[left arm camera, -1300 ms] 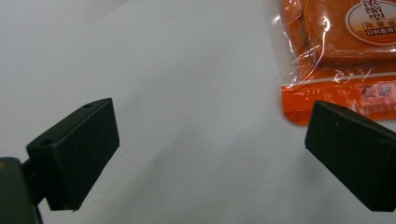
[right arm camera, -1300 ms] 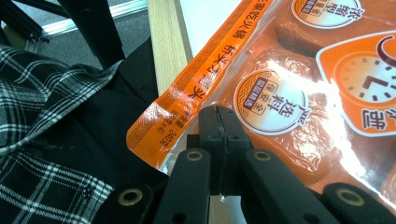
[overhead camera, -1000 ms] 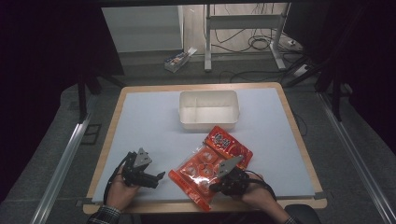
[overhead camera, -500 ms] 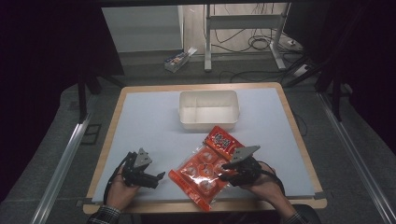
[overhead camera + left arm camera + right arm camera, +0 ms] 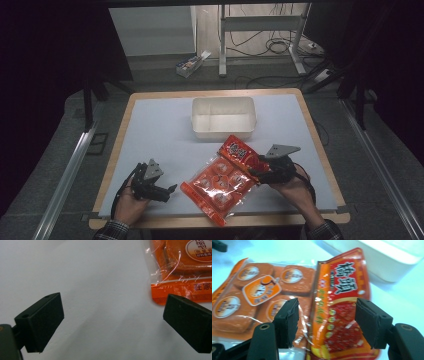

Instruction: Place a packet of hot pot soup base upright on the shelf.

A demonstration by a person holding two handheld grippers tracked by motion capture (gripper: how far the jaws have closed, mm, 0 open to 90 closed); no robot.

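Snack bag lies low-centre, released: my right gripper has just been opening and slid right, jaws apart over its red header. My left gripper, lower left, gapes empty, so a regrip comes next, I judge.

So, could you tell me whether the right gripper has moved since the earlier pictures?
Yes. The right gripper has shifted rightward along the snack bag, toward the table's right edge, its fingers just opening around the bag's red end.
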